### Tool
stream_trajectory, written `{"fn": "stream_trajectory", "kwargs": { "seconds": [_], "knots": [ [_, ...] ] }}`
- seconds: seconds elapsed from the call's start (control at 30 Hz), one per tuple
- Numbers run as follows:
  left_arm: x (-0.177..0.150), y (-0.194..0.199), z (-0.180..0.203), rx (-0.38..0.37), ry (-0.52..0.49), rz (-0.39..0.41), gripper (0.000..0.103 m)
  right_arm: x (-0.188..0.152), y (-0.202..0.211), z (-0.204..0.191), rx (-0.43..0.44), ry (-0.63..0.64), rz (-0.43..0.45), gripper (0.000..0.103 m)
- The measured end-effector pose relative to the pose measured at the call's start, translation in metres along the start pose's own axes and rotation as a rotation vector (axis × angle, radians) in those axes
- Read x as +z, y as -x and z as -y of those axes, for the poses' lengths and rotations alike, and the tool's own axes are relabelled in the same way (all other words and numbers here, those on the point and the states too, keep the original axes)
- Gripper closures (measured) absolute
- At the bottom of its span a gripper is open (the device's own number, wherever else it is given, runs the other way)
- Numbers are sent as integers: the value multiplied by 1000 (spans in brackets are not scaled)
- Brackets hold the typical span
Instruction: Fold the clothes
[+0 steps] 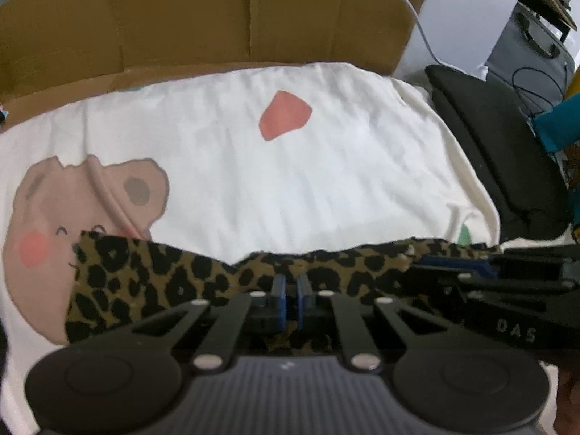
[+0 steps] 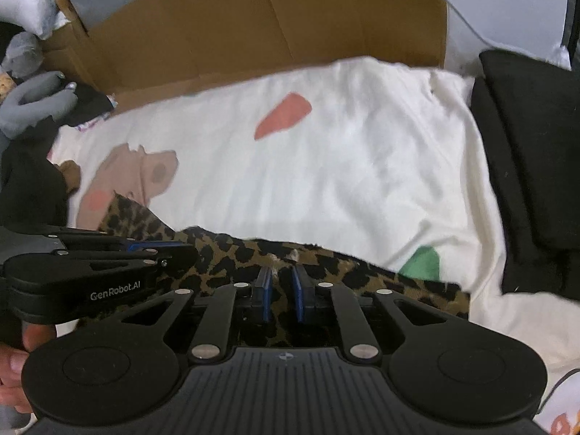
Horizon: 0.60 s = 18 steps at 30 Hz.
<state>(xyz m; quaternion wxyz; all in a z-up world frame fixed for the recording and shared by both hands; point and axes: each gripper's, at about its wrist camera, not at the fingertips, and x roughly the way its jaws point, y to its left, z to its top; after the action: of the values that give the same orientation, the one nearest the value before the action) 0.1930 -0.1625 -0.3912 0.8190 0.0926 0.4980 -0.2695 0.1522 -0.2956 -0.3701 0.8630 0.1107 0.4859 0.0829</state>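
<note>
A leopard-print cloth (image 1: 145, 282) (image 2: 224, 261) stretches sideways across a white sheet (image 1: 290, 181) (image 2: 326, 163) printed with a bear. My left gripper (image 1: 291, 282) is shut on the cloth's upper edge, its blue pads almost touching. In the right wrist view it enters from the left (image 2: 188, 250). My right gripper (image 2: 282, 275) pinches a bunched bit of the same edge, further right along the cloth. The left wrist view shows it side-on at the right (image 1: 424, 266). The grippers' bodies hide the cloth's lower part.
A cardboard wall (image 1: 217, 18) (image 2: 272, 18) stands behind the sheet. A black cushion (image 1: 489, 145) (image 2: 525, 145) lies along its right side. A grey plush toy (image 2: 29, 101) and dark clothes sit at the left. A hand (image 2: 14, 362) holds the left gripper.
</note>
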Motion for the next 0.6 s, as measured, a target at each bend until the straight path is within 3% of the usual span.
{"fn": "stream_trajectory", "kwargs": {
  "seconds": [0.23,0.37,0.6],
  "knots": [
    [0,1,1,-2,-8,13,96,-3,-4,7,26,-35,-5,91],
    [9,24,-9,-16,47,17,96,0,17,5,31,-45,33,87],
    [-2,51,0,-110,16,34,96,-13,49,-6,43,1,90,88]
  ]
}}
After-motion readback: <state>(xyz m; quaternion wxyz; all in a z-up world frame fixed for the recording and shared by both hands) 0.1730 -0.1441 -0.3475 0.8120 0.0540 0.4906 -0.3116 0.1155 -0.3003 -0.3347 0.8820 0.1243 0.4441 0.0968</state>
